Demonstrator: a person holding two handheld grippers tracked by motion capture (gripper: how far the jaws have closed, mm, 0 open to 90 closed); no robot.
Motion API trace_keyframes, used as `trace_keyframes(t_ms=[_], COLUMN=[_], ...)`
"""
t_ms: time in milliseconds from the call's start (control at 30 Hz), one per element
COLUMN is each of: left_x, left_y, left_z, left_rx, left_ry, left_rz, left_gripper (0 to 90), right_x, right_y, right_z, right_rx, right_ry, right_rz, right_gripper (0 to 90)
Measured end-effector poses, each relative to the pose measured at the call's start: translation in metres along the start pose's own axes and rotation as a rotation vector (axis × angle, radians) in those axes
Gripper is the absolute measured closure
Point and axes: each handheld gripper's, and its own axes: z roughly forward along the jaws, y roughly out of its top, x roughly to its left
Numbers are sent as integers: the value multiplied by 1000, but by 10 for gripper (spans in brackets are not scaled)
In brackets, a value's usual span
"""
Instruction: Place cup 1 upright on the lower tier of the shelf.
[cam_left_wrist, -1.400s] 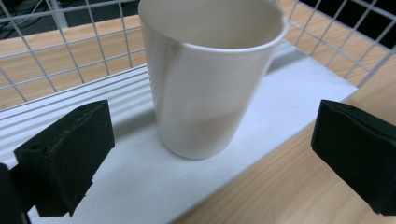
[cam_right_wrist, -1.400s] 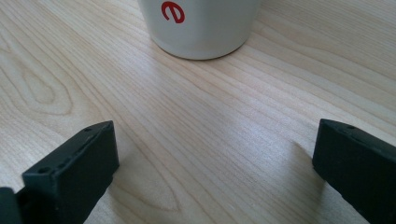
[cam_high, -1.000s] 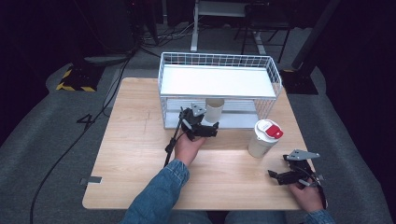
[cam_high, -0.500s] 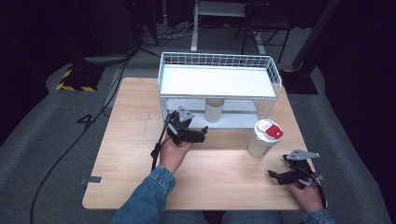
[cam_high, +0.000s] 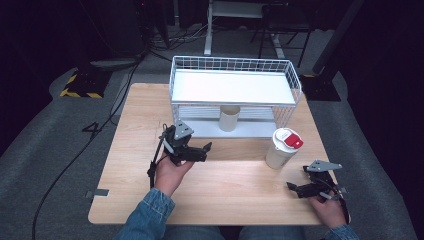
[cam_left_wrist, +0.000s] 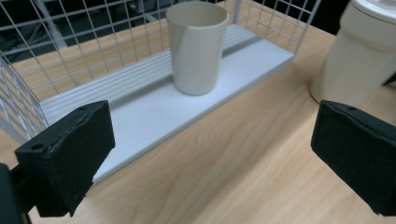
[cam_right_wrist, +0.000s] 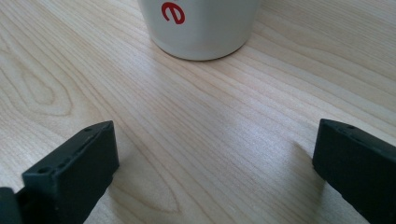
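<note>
Cup (cam_left_wrist: 197, 46): on rack (cam_high: 235, 131) shelf, placed. Lidded cup (cam_high: 282, 148): on counter (cam_high: 240, 190), pending. Both grippers' fingers wide apart, empty.

A red letter "e" stands on the side of the white lidded cup (cam_right_wrist: 201, 25), seen in the right gripper view. On the grey floor (cam_high: 60, 150) left of the tabletop, a dark figure "4" (cam_high: 93, 129) is marked. Nothing else is legible.

One plain cup (cam_high: 229, 118), one lidded cup (cam_high: 282, 148), one wire rack (cam_high: 235, 86), one table (cam_high: 125, 135).
</note>
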Motion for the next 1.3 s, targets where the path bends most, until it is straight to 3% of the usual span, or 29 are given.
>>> trace_keyframes(t_ms=[233,367,500,733,800,933,1167,1300], left_x=[-1,-2,-1,3,8,12,14,16], left_y=[-15,-27,-44,-64,-75,-85,-102,-114], left_z=[-14,-22,-31,-40,-42,-44,-43,-38], left_rx=[31,59,69,119,136,160,231,284], left_ry=[-3,13,19,8,6,12,26,14], left_rz=[-2,17,-17,-21,-40,-56,-34,-60], left_gripper=[2,2,2,3,4,3,3,3], right_x=[0,0,0,0,1,1,2,2], right_y=[0,0,0,0,1,1,1,1], right_z=[0,0,0,0,0,0,1,1], right_rx=[-1,-1,0,2,2,1,-1,-1], right_ry=[1,1,1,-4,-8,-15,-23,-28], right_rz=[1,0,0,4,8,17,28,32], right_gripper=[4,4,4,4,2,2,7,7])
